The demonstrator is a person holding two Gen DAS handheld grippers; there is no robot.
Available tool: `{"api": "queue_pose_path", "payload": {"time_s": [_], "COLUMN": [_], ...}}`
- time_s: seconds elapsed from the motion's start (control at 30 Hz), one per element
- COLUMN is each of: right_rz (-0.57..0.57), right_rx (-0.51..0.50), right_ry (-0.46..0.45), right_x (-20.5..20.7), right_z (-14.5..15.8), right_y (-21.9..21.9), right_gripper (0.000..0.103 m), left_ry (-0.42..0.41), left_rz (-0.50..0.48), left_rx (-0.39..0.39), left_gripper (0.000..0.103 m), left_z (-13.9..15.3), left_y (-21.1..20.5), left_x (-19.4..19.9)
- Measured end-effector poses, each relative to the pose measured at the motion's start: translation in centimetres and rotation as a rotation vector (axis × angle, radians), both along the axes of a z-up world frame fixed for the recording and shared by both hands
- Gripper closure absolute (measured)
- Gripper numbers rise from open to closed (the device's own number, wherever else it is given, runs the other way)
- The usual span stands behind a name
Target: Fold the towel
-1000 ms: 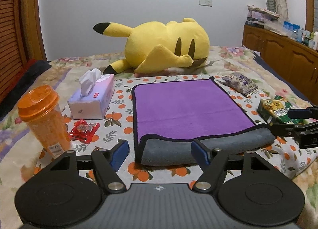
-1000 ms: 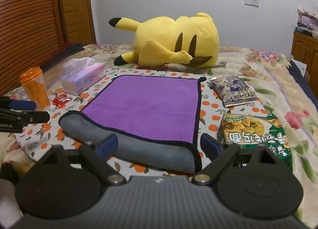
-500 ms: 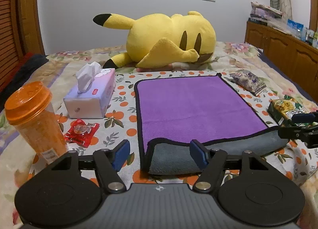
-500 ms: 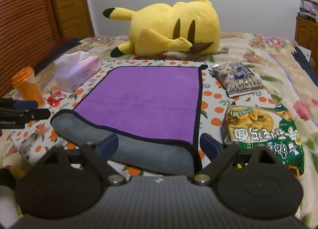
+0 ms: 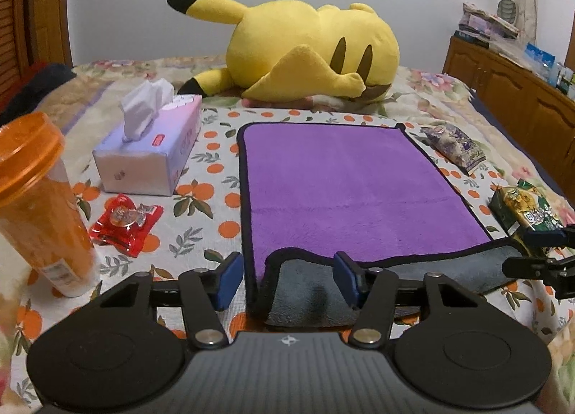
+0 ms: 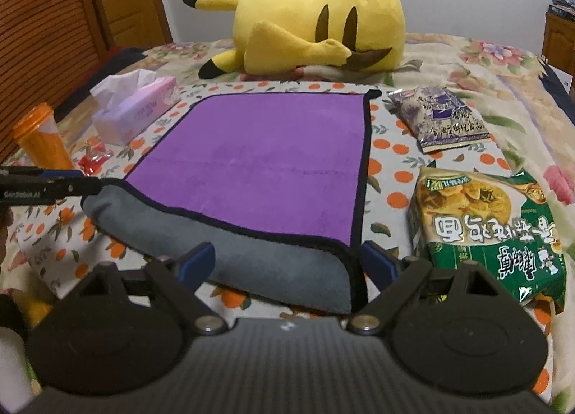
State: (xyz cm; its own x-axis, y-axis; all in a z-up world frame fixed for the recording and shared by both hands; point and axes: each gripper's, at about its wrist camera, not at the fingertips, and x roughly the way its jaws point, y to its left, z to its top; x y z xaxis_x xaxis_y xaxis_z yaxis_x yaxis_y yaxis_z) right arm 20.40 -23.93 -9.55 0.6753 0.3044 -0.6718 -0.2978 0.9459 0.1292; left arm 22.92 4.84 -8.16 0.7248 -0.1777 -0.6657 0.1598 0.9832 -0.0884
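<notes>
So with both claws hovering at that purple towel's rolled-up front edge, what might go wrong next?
Both grippers are open astride the near corners of the towel. The left gripper could pinch only the grey top layer, so the fold may come out crooked. The orange cup stands upright close beside it and might get tipped. The green snack bag lies right beside the right gripper and could be dragged along.

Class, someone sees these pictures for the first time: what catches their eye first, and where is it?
The big yellow plush lying at the far end of the bed stands out first. Next comes the purple towel spread in the middle, its near edge turned over to show grey. An orange cup stands at the left.
</notes>
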Motion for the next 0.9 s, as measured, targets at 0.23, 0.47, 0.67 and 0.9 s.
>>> {"api": "queue_pose_path", "payload": {"time_s": [0.23,0.47,0.67,0.9], "right_rz": [-0.003,-0.01,0.007,0.01], "right_rx": [-0.009,0.009,0.008,0.017], "right_ry": [0.039,0.088,0.104,0.133], "right_x": [0.7,1.4,1.5,1.9], "right_z": [-0.8,-1.3,-1.2,-1.2], "right_y": [-0.3,-1.0,-1.1,-1.9], "right_gripper": [0.015,0.023,0.03,0.041], "left_ry": [0.038,0.085,0.095,0.1], "left_rz": [-0.018,-0.028,-0.026,-0.05], "left_rx": [-0.005,0.022,0.034,0.035], "left_gripper": [0.056,0.061,0.073,0.084], "left_z": [-0.7,-1.4,-1.6,-1.6], "left_y": [0.1,-0.1,-0.1,-0.6], "left_x": [0.5,0.4,0.3,0.1]}}
